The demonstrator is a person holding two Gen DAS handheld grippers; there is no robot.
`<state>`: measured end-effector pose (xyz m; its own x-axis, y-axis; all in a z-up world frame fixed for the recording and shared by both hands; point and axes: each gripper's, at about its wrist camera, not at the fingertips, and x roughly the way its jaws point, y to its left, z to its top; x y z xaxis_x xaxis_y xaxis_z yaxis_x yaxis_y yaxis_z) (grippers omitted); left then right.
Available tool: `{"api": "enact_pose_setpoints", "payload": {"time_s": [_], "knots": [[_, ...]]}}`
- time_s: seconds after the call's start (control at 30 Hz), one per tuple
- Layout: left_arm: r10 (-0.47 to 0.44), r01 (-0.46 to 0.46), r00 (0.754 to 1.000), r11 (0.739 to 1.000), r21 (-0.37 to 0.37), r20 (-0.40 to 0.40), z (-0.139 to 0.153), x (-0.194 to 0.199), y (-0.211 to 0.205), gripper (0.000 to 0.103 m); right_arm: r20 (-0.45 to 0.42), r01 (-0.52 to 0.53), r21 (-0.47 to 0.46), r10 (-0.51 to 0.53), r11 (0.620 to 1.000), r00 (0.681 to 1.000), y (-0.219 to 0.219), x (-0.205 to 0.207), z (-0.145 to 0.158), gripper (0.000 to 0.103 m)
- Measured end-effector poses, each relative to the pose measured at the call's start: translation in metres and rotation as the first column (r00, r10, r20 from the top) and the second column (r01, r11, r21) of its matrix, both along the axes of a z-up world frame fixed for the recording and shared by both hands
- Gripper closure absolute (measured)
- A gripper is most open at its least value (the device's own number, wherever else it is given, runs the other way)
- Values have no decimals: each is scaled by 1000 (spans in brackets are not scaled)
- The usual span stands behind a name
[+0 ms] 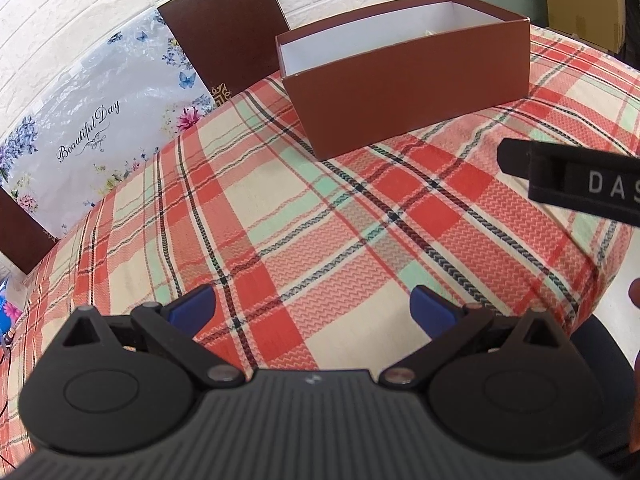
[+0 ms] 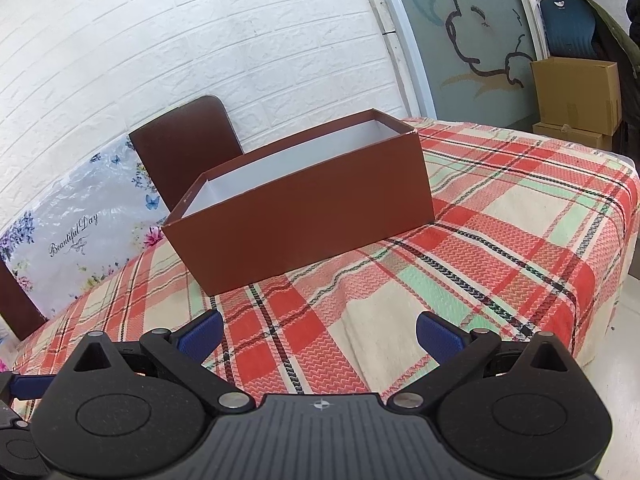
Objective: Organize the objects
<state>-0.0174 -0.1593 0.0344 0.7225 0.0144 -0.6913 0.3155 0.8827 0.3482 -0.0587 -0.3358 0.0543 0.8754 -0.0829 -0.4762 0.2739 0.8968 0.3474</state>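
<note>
An open brown box point(image 1: 404, 84) with a white inside stands on the plaid tablecloth point(image 1: 312, 216), far from my left gripper point(image 1: 314, 306). That gripper is open and empty, low over the cloth. In the right wrist view the same box point(image 2: 304, 208) stands just beyond my right gripper point(image 2: 320, 338), which is open and empty. A small pale thing shows at the box's far inner wall; I cannot tell what it is. The right gripper's black body point(image 1: 576, 176) shows at the right edge of the left wrist view.
A brown chair point(image 2: 184, 144) and a floral "Beautiful Day" bag point(image 1: 96, 120) stand behind the table by the white brick wall. Cardboard boxes point(image 2: 576, 96) stand at the far right. The table's right edge point(image 2: 616, 248) drops to the floor.
</note>
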Motion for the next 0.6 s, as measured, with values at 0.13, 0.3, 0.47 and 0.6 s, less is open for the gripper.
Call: {"api": "enact_pose_setpoints", "payload": {"time_s": [0.13, 0.3, 0.47, 0.6], "knots": [[-4, 4, 1000, 1000, 1, -8, -2, 1, 1, 0, -4, -3, 2, 3, 1000, 1000, -1, 1, -1, 1], [-1, 1, 1000, 1000, -1, -14, -3, 2, 1, 0, -5, -7, 2, 7, 1000, 1000, -2, 2, -2, 1], [-3, 3, 1000, 1000, -2, -19, -5, 2, 2, 0, -6, -6, 1, 6, 1000, 1000, -1, 3, -3, 1], [-1, 1, 1000, 1000, -1, -19, -4, 2, 2, 0, -6, -5, 2, 5, 1000, 1000, -1, 2, -3, 1]]}}
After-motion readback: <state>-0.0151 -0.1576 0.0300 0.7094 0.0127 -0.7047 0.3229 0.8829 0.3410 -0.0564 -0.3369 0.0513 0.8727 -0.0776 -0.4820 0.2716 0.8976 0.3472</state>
